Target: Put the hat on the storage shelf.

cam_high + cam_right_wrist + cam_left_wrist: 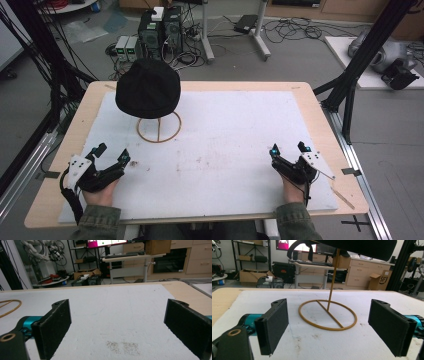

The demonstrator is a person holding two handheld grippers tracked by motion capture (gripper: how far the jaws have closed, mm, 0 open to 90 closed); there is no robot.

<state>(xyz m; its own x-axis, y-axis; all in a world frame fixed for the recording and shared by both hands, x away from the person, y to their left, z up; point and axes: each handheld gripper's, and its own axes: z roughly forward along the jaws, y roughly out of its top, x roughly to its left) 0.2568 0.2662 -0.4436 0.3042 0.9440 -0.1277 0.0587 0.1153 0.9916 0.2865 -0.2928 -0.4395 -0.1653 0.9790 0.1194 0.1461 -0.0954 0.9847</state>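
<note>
A person's left gripper (111,154) rests near the front-left corner of the white, lightly grained foam sheet (240,130) that covers the pale wooden table (90,100), its two flat black jaws spread wide and holding nothing. It is aimed at the thing nearest it: a round black fabric hat (148,88), soft and matte, perched atop a thin tan wire stand (159,127) whose single upright rises from a ring base with one crossbar. The stand lifts the hat clear of the sheet, which would likely let a jaw slip under the brim. In the left gripper view the ring base sits squarely between the padded jaw faces (coarse and felt-like, on teal metal fittings), a line-up that suggests a reach toward the hat is being readied.

Hat and stand sit at the sheet's rear left, well apart from both tools.

At the front right, the right gripper (290,148) likewise lies low with its jaws fully parted and empty, pointing across bare, faintly stained foam; an edge of the tan ring shows at the far left of the right gripper view.
</note>
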